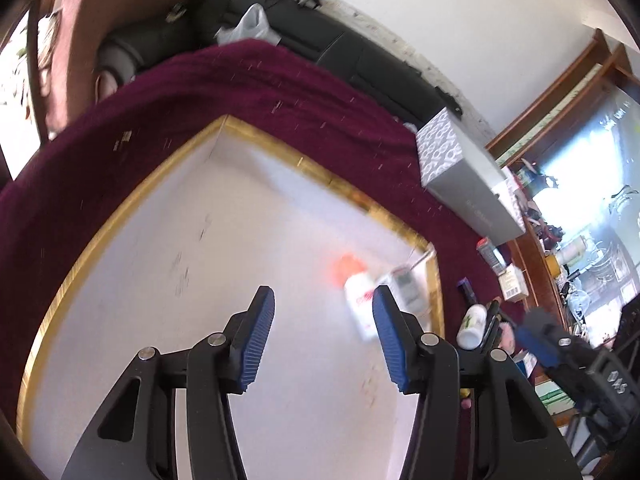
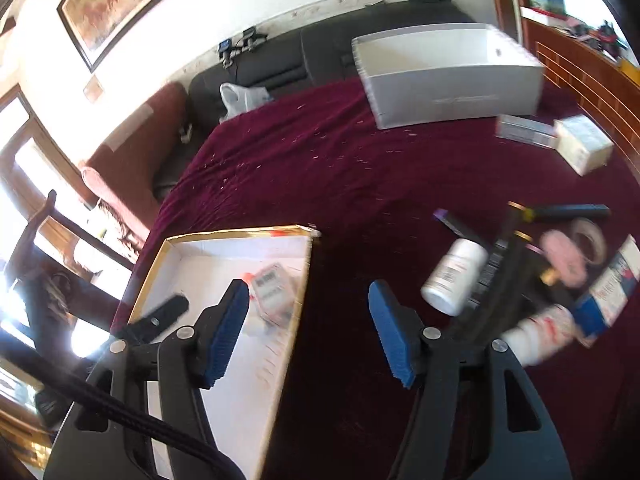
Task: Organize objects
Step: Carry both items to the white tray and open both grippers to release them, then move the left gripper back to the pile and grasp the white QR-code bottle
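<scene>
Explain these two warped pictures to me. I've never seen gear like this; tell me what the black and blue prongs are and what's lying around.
No robot here: a person holds a two-finger gripper in each hand, each carrying a fisheye camera that looks along its fingers and bends the picture. One picture comes from the left gripper, the other from the right gripper. The blue pads are the fingers' gripping faces. Both grippers are open and hold nothing.

Below them a maroon cloth covers the surface. On it lies a shallow gold-edged white box containing an orange-capped bottle and a small packet. Beside the box lie a white bottle, a roll of tape and other blurred items. Farther back stands a grey box.
</scene>
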`<state>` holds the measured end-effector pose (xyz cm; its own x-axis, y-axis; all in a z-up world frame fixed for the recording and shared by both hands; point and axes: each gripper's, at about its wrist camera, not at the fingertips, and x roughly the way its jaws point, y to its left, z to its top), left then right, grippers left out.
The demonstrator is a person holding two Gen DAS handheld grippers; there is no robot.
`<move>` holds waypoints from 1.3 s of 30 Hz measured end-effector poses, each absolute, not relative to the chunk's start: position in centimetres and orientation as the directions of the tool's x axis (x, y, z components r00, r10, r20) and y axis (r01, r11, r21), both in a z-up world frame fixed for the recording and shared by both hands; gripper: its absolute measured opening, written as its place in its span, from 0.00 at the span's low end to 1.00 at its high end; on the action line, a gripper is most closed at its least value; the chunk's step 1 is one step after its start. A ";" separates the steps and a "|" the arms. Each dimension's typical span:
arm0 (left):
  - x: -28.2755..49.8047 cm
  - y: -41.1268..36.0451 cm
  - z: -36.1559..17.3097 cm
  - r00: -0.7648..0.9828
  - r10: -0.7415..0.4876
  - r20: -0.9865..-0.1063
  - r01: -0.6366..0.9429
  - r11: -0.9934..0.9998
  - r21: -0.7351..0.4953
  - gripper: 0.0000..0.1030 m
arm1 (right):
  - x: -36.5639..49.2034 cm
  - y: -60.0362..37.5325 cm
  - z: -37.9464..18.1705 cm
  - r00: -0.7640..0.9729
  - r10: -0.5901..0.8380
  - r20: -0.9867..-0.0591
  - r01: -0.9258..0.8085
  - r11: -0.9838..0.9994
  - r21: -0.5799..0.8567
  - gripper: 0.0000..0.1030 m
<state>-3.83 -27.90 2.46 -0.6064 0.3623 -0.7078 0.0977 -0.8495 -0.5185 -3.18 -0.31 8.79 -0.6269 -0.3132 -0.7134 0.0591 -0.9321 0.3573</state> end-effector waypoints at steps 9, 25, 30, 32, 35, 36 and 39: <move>-0.1 -27.4 3.3 -0.621 0.370 -0.691 0.105 -0.834 -0.541 0.44 | 4.2 8.8 10.0 -0.700 -0.241 -0.672 -0.015 -0.936 0.351 0.60; -3.9 -6.3 8.5 -0.579 0.300 -0.758 -0.266 -0.948 -0.173 0.55 | 8.6 20.8 6.8 -0.798 -0.066 -0.598 -0.218 -0.895 0.390 1.00; -6.5 -2.3 5.3 -0.567 0.205 -0.798 -0.323 -0.946 -0.013 0.55 | 8.3 21.7 6.0 -0.815 -0.073 -0.575 -0.204 -0.892 0.403 1.00; -7.3 -1.5 4.4 -0.560 0.188 -0.807 -0.337 -0.942 0.014 0.55 | 8.2 21.7 5.9 -0.822 -0.068 -0.565 -0.195 -0.899 0.392 1.00; -8.1 -1.0 3.5 -0.553 0.187 -0.812 -0.349 -0.937 0.022 0.52 | 7.9 21.7 5.7 -0.828 -0.078 -0.555 -0.178 -0.903 0.391 1.00; -8.3 -0.8 3.4 -0.549 0.192 -0.813 -0.357 -0.934 0.020 0.50 | 7.8 21.6 5.7 -0.828 -0.081 -0.555 -0.174 -0.904 0.392 1.00; -8.9 0.3 3.0 -0.548 0.182 -0.817 -0.379 -0.924 0.049 0.48 | 7.7 21.6 5.4 -0.826 -0.095 -0.556 -0.168 -0.899 0.404 1.00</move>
<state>-8.92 0.25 3.01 -0.5476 0.1818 -0.8168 -0.3793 -0.9240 0.0487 7.67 21.65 5.36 -0.8259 -0.0950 -0.5558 -0.1683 -0.8992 0.4038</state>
